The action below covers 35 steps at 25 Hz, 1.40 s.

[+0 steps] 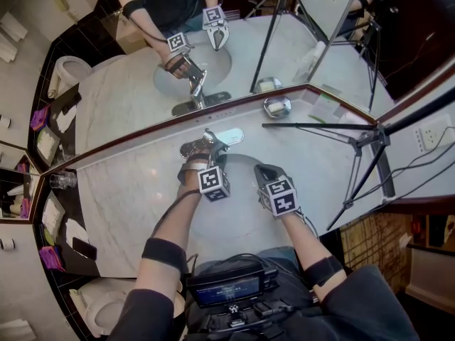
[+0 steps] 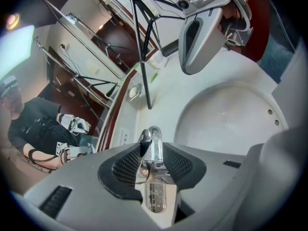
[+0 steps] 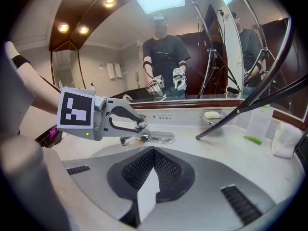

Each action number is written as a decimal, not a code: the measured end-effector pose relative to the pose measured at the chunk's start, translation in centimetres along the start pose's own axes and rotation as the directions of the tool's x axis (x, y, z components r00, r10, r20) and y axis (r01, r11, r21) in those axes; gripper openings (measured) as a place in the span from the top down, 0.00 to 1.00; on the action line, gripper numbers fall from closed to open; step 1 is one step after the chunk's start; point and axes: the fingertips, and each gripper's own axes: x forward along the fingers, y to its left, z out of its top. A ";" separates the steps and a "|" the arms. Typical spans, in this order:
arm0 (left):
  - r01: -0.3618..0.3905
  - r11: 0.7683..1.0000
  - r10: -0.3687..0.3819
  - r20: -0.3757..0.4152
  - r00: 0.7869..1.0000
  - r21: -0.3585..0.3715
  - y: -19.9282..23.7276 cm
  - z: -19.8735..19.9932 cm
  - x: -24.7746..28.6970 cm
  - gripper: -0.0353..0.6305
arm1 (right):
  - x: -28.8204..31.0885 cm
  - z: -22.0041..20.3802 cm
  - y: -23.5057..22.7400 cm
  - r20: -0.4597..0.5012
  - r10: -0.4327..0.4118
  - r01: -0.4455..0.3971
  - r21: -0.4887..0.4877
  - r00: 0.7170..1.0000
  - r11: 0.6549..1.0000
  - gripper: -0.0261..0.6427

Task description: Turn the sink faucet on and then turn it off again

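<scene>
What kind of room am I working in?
Probably a hotel bathroom: a sink with a chrome faucet, a wide mirror behind it, and a toilet off to one side.

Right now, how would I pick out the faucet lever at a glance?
Find the white basin sunk in the marble counter. At its back rim stands the chrome faucet; the lever is its top piece, the only part clamped in the left tongs.

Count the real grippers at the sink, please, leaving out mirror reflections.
2. The left gripper is closed on the faucet handle; the right gripper hangs shut over the basin, beside it. None seems hidden.
</scene>
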 end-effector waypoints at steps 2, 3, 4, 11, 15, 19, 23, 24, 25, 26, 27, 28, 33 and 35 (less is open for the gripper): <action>-0.005 1.000 0.005 0.003 1.000 0.001 0.0 0.2 0.0 0.75 | 0.1 -0.2 -0.2 0.002 0.000 0.000 -0.001 1.000 1.000 0.93; -0.005 1.000 0.005 0.004 1.000 0.000 0.0 0.3 0.0 0.75 | 0.1 -0.2 -0.3 0.003 0.000 0.000 -0.001 1.000 1.000 0.93; -0.002 1.000 0.002 0.003 1.000 0.002 0.0 0.4 0.0 0.75 | 0.1 -0.2 -0.4 0.002 0.000 0.000 -0.001 1.000 1.000 0.93; 0.007 1.000 -0.007 -0.028 1.000 0.010 -0.5 -0.5 0.5 0.76 | 0.2 -0.1 -0.1 -0.001 0.006 -0.006 -0.006 1.000 1.000 0.93; 0.009 1.000 -0.008 -0.043 0.999 0.017 -0.5 -0.7 0.5 0.77 | -0.1 0.6 0.2 0.001 0.006 -0.006 -0.007 1.000 1.000 0.93; 0.008 0.999 -0.008 0.003 1.000 -0.039 0.5 0.6 -0.6 0.83 | -0.4 1.1 0.3 0.007 0.009 -0.009 -0.018 1.000 1.000 0.93; -0.011 1.000 0.012 0.027 1.000 -0.021 0.4 0.8 -2.3 0.92 | -0.7 1.7 0.6 0.018 0.012 -0.012 -0.019 1.000 1.000 0.93; -0.020 0.999 0.021 0.031 0.999 -0.030 0.4 0.8 -2.9 0.94 | -0.7 1.6 0.7 0.019 0.015 -0.014 -0.021 1.000 1.000 0.93; -0.030 0.999 0.032 0.035 0.999 -0.044 0.5 0.7 -3.6 0.95 | -0.6 1.5 0.7 0.021 0.018 -0.017 -0.025 1.000 1.000 0.93; -0.040 0.997 0.043 0.041 0.998 -0.062 0.7 0.7 -4.3 0.95 | -0.5 1.4 0.7 0.022 0.021 -0.020 -0.030 1.000 0.999 0.93; -0.047 0.995 0.051 0.048 0.998 -0.087 0.9 0.6 -5.0 0.95 | -0.4 1.5 0.8 0.023 0.023 -0.022 -0.034 0.999 0.999 0.93; -0.049 0.991 0.056 0.058 0.997 -0.122 1.0 0.5 -5.8 0.95 | -0.4 1.7 1.0 0.025 0.026 -0.025 -0.037 0.999 0.999 0.93; -0.052 0.951 0.084 0.096 0.992 -0.304 1.5 -0.6 -9.4 0.95 | -0.5 2.5 2.1 0.033 0.041 -0.039 -0.059 0.999 0.997 0.93; -0.048 0.918 0.100 0.112 0.989 -0.395 1.4 -1.0 -10.8 0.95 | -0.3 2.5 2.1 0.037 0.047 -0.045 -0.073 0.998 0.996 0.93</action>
